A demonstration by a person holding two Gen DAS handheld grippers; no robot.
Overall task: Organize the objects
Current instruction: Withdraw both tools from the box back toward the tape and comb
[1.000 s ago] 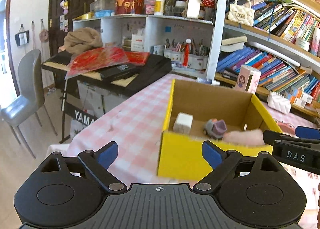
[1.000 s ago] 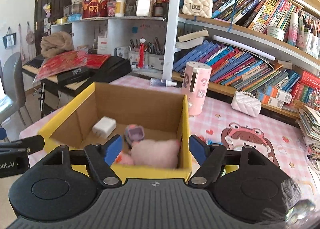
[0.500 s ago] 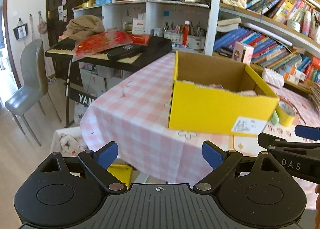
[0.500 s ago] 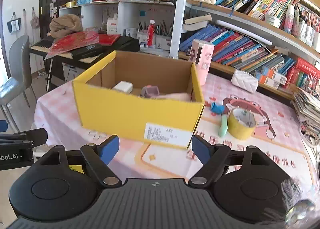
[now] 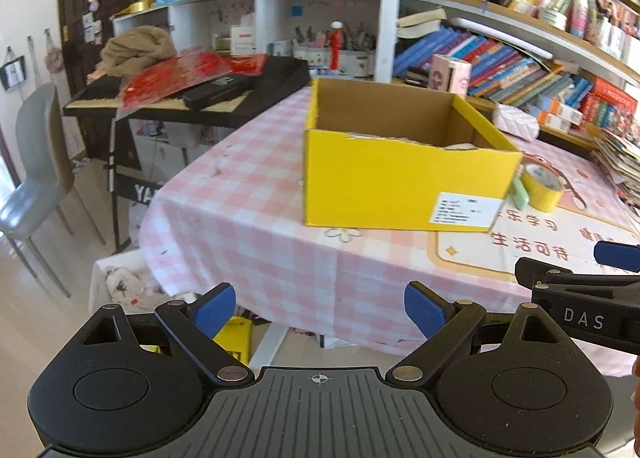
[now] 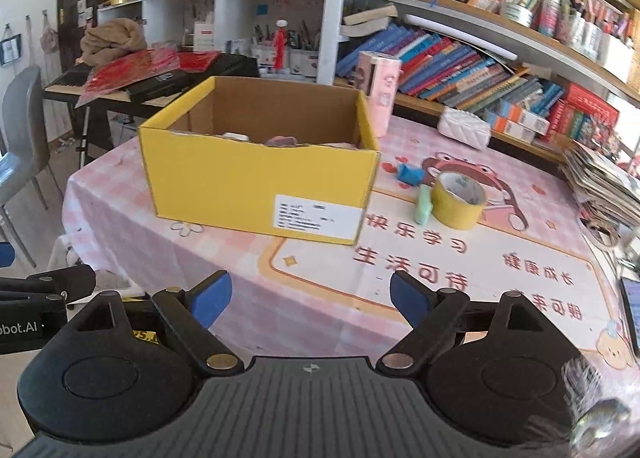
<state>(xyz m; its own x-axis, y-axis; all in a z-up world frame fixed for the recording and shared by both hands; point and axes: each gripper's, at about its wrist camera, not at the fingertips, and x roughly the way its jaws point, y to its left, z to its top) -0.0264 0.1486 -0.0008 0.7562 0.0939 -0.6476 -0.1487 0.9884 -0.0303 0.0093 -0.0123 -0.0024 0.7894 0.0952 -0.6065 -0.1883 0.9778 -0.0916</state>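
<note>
The yellow box [image 6: 260,185] sits on the table [image 6: 320,282], at about 11 o'clock from the right tool [image 6: 310,296]. That tool is opening wider and holds nothing. The left tool [image 5: 320,308] is wide open and empty too; small things peek from the box, maybe toys.

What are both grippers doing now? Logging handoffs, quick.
Left gripper: open, holding nothing.
Right gripper: jaws opening, nothing between them.

Checked table [image 6: 248,278]: yellow box [image 6: 256,181], tape roll [image 6: 458,199].

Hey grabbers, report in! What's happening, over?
Left gripper open, empty. Right gripper opening, empty. Yellow cardboard box ahead; yellow tape roll beside it. Nothing in the way.
</note>
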